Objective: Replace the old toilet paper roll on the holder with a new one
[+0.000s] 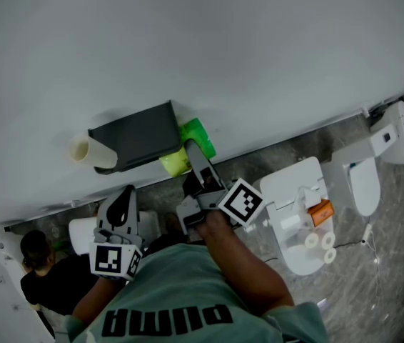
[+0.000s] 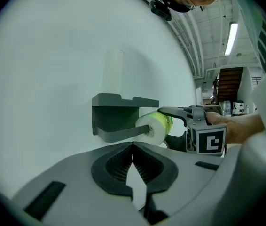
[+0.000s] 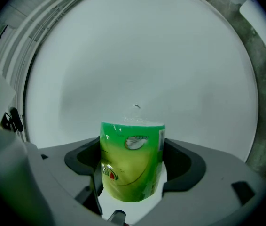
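A dark grey holder (image 1: 136,138) (image 2: 119,108) is fixed to the white wall, with a bar (image 2: 123,134) under its shelf. A pale roll (image 1: 81,148) (image 2: 113,73) stands on the shelf. My right gripper (image 1: 196,166) (image 3: 132,173) is shut on a new roll in green wrapping (image 1: 196,140) (image 3: 132,166). In the left gripper view this green roll (image 2: 154,125) sits at the free end of the bar, its core hole at the bar's tip. Lower down, away from the holder, my left gripper (image 1: 120,213) (image 2: 133,149) is shut on nothing.
White toilets (image 1: 298,191) (image 1: 365,184) stand on the grey marble floor at the right, one carrying an orange object (image 1: 321,211) and small white rolls (image 1: 320,241). A person in black (image 1: 41,266) is at the lower left.
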The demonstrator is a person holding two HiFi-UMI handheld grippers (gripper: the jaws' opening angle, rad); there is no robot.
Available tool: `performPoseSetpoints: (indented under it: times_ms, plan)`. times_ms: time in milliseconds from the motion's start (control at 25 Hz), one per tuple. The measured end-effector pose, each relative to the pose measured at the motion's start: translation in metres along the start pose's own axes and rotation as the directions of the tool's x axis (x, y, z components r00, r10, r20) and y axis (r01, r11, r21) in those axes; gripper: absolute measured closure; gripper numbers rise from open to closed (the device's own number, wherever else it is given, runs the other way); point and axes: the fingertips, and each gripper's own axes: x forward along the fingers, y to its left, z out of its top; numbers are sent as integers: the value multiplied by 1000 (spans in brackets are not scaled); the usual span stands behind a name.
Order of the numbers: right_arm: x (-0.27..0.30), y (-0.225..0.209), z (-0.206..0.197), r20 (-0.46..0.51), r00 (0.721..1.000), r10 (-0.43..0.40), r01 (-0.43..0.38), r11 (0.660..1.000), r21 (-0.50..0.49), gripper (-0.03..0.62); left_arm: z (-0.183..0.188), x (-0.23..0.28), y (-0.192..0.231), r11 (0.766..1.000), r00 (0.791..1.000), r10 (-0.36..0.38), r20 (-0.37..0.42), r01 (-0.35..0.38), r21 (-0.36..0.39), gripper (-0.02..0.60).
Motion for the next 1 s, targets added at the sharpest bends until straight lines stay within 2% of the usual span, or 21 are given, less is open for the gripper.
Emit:
performPoseSetpoints:
  times_ms: [480, 1000]
  plan:
    - [-5, -6, -21, 33, 998, 59, -63, 990, 127, 186, -3, -3, 6, 1000, 1000, -9, 9, 9, -17, 577]
    - [-1, -1, -51, -2, 996, 93, -92, 985, 145, 187, -5, -3, 13, 999, 999, -31, 8, 31, -17, 577]
